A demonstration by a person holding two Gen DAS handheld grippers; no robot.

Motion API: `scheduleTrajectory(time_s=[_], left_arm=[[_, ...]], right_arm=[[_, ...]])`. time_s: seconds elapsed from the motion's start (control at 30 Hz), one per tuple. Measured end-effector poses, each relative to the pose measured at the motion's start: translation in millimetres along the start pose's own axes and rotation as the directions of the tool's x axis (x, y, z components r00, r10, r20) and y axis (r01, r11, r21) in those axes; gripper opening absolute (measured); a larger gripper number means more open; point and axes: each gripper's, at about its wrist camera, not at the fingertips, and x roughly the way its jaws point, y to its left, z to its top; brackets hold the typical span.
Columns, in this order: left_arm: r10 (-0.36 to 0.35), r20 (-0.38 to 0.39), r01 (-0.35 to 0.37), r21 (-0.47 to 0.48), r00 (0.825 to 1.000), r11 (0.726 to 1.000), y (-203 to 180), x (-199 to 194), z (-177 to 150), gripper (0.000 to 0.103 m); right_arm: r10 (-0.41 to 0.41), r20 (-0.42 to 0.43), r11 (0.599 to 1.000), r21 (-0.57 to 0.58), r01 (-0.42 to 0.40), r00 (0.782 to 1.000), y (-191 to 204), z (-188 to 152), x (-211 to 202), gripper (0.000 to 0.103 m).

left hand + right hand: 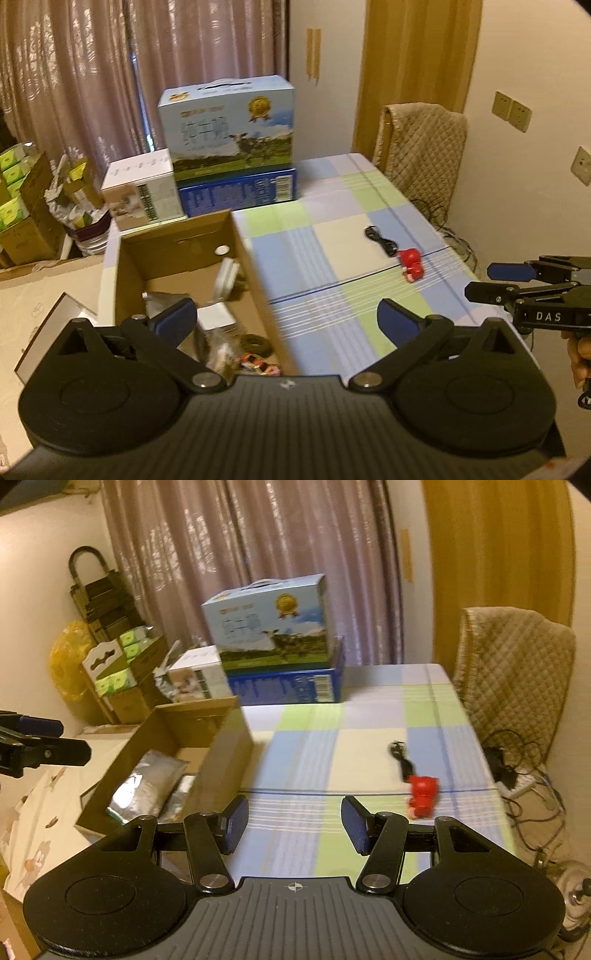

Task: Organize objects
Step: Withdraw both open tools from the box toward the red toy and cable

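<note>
Nearest you, your left hand-held gripper (pixel 286 325) hangs spread wide with nothing between its blue pads, poised over the near right wall of the cardboard box (pixel 255 266). Your right hand-held gripper (pixel 294 825) is also open and empty, though its pads sit closer together, and it hovers above the checked surface (pixel 332 760).

Just past the left one, the box already holds a silver foil pouch (pixel 147 788), a white packet, a dark ring and some wrappers. The foil pouch fills much of the floor, so anything you drop in may slide off it or catch on the rim.

Further out and to the right, the red toy (pixel 423 797) lies on the surface, still outside the box, with the black cable (pixel 400 757) just behind it and seemingly touching it. These look like the pieces left to organize.

The main risk, as I judge it, is the tangle: close on the toy and you may drag the cable along, or pinch the cable instead. The toy also sits near the right edge, so a sideways nudge could send it to the floor among the wires there. Both views are smeared by motion, so slow down before you commit.

Beyond everything, the milk carton (pixel 227 125) stands on a blue box against the curtain, well clear.
</note>
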Motion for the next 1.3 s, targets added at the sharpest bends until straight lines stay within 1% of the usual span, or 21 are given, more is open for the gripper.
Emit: scheduleTrajectory(time_s=[0.2, 0.37, 0.63, 0.97, 1.3], left_arm=[[-0.039, 0.019, 0.039, 0.016, 0.999, 0.999, -36.0, 10.9, 0.5, 0.102], [-0.071, 0.015, 0.070, 0.016, 0.997, 0.997, -63.0, 28.7, 2.4, 0.102], [-0.090, 0.003, 0.090, 0.005, 0.996, 0.996, -95.2, 64.3, 5.2, 0.102], [-0.082, -0.015, 0.082, -0.006, 0.997, 0.997, -117.2, 113.3, 13.7, 0.102], [-0.054, -0.042, 0.053, -0.023, 0.998, 0.998, -123.6, 175.3, 27.9, 0.102]], right_arm=[[-0.072, 0.006, 0.995, 0.068, 0.072, 0.997, -49.4, -11.6, -20.2, 0.053], [-0.124, -0.002, 0.986, 0.113, 0.124, 0.992, -87.0, -20.8, -32.6, 0.053], [-0.162, -0.023, 0.975, 0.151, 0.164, 0.987, -125.9, -32.0, -35.3, 0.053], [-0.165, -0.049, 0.971, 0.166, 0.171, 0.985, -151.8, -37.4, -5.2, 0.053], [-0.156, -0.066, 0.975, 0.152, 0.165, 0.986, -170.0, -32.4, 51.6, 0.053]])
